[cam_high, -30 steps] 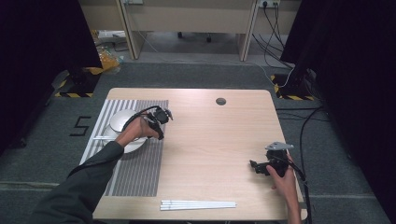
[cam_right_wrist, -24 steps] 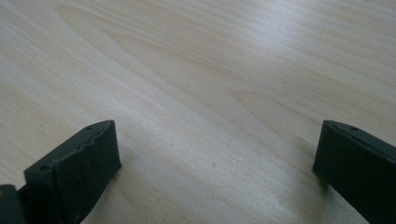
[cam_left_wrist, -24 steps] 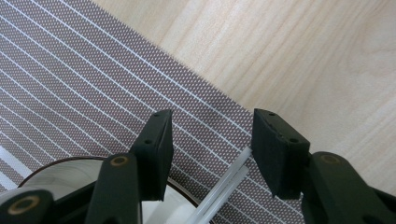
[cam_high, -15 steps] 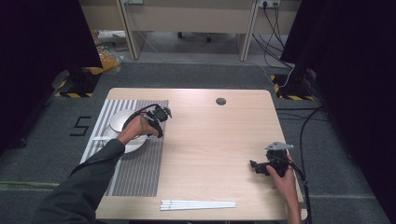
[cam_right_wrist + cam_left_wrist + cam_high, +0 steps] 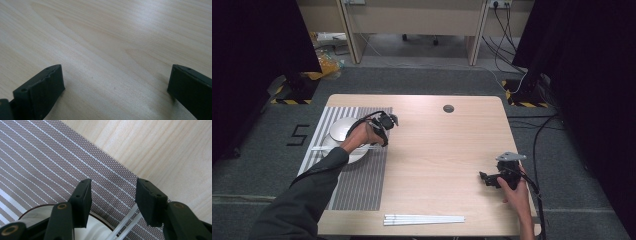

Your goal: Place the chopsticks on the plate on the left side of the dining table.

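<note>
White plate [image 5: 95, 230] under left gripper [image 5: 112, 195], chopsticks [image 5: 125, 225] between jaws

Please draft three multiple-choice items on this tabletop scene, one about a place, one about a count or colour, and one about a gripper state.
1. Where do the white sticks lie?
A. along the table's near edge
B. beside the round hole at the far edge
C. on the striped mat

2. What colour is the striped mat?
A. grey with white lines
B. red with black lines
C. plain green

3. How do the right gripper jaws stand?
A. shut on a stick
B. open over bare wood
C. shut on a plate

Answers:
1 A, since the high view shows them parallel to the near edge, off the mat.
2 A, since grey cloth with pale stripes shows in the high view and the left gripper view.
3 B, since the right gripper view shows the jaws wide apart with only table between them.
</note>
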`<state>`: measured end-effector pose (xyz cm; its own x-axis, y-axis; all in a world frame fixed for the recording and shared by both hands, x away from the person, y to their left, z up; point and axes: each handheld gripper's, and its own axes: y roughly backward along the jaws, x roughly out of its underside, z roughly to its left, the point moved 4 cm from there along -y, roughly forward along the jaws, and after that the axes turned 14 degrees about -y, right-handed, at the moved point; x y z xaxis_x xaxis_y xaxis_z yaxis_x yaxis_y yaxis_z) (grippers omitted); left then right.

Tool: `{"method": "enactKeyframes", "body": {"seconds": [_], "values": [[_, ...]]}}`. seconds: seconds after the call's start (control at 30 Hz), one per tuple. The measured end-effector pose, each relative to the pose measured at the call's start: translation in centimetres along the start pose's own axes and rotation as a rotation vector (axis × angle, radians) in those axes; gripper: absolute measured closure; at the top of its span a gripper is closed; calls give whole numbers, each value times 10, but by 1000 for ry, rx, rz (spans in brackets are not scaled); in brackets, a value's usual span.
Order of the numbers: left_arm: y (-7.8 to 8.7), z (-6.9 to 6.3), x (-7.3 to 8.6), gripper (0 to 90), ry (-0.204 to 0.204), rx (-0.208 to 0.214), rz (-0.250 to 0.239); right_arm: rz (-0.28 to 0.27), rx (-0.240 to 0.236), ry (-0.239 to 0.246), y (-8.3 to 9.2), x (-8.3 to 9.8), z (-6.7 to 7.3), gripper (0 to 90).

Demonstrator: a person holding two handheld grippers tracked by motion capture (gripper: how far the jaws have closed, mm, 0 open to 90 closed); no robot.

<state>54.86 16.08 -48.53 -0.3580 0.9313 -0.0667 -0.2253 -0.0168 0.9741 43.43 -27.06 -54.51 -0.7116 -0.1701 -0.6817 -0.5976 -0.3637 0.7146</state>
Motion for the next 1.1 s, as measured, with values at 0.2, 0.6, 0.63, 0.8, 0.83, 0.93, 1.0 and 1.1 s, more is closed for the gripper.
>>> {"method": "enactKeyframes", "body": {"seconds": [0.2,0.6,0.63,0.8,0.83,0.93,1.0,1.1], "values": [[3,-3,3,467,-7,13,0,0,0,1,0,0,0,6],[11,-9,2,456,-15,0,-26,0,-1,1,0,0,0,6],[13,-12,2,455,-24,-3,-34,-1,-1,1,0,0,0,6],[17,-23,2,443,-28,24,-74,0,-1,1,0,0,0,6],[17,-25,3,440,-24,36,-91,0,-1,1,0,0,0,7],[18,-33,3,419,-26,46,-109,0,0,1,0,0,0,7],[19,-38,3,409,-37,47,-121,0,-1,0,0,0,0,6],[21,-47,3,404,-49,51,-149,0,-1,0,0,0,0,6]]}}
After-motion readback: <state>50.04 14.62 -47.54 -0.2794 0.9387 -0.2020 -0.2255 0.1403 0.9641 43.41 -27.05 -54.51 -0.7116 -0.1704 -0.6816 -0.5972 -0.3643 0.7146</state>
